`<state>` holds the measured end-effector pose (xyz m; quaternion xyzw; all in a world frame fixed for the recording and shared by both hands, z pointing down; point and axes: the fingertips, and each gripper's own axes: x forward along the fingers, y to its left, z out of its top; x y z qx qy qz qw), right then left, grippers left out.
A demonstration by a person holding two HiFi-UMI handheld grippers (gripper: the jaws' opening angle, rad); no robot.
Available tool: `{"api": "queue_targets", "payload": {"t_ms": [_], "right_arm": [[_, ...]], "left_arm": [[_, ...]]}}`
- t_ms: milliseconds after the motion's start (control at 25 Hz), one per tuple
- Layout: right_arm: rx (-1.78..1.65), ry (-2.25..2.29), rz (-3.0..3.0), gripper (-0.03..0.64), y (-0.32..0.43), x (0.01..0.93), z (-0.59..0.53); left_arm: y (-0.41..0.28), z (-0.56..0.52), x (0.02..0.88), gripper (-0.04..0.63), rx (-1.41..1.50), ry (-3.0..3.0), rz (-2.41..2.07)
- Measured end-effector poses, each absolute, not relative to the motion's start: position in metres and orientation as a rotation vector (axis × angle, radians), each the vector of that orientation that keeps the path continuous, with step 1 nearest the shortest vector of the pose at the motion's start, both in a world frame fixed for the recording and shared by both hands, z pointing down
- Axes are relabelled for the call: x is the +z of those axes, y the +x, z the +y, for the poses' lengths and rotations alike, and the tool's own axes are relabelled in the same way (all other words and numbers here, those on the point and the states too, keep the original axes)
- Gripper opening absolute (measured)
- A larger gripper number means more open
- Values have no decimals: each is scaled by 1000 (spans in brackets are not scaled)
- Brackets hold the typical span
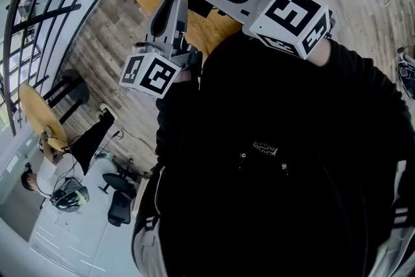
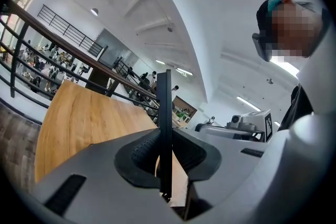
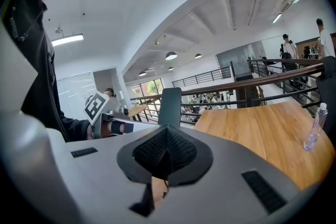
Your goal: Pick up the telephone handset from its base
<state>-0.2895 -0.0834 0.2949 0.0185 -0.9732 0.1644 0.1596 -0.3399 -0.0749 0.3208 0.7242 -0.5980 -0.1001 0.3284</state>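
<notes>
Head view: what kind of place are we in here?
Probably an upper gallery in a big open-plan office or lab: a black railing borders the wood floor, office chairs sit on a level below it, and the right gripper view shows a high ceiling with round lights.

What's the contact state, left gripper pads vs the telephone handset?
Touching. Left gripper view: the telephone handset stands edge-on between the left gripper's pads, both pressed against it.
</notes>
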Motion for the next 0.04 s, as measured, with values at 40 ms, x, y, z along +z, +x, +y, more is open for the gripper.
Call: {"api": "queue_targets", "payload": {"t_ms": [40], "right_arm": [[467, 51, -2780, 17, -289, 296, -83]], "left_arm": [[-340, -74, 322, 75, -262, 1892, -1563]]}}
